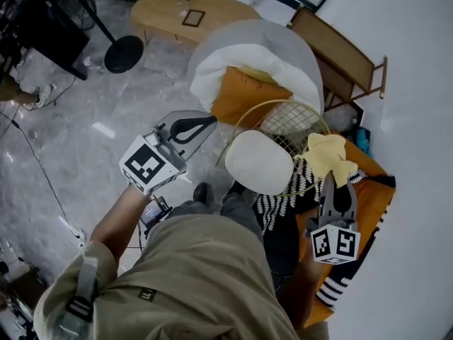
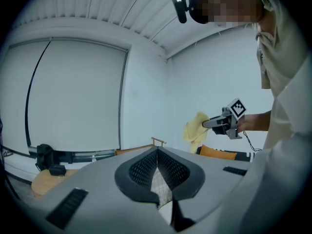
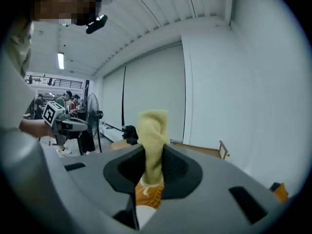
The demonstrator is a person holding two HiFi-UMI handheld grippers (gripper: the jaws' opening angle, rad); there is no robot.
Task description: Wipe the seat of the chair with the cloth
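A gold wire chair (image 1: 291, 125) with a round white seat cushion (image 1: 259, 161) stands just in front of me in the head view. My right gripper (image 1: 330, 178) is to the right of the seat and is shut on a yellow cloth (image 1: 327, 154), which bunches up above the jaws (image 3: 152, 128). My left gripper (image 1: 205, 122) is held to the left of the chair with its jaws together and nothing between them. In the left gripper view, the wire mesh shows below the pads (image 2: 146, 167), and the right gripper (image 2: 219, 123) with the cloth (image 2: 196, 129) is off to the right.
Behind the chair is a white armchair (image 1: 283, 55) with an orange cushion (image 1: 244, 91). A wooden frame (image 1: 340, 52) and a white wall are on the right. An orange seat with a striped throw (image 1: 368, 197) lies under my right arm. A wooden bench (image 1: 177, 13) and a fan base (image 1: 124, 54) stand farther off.
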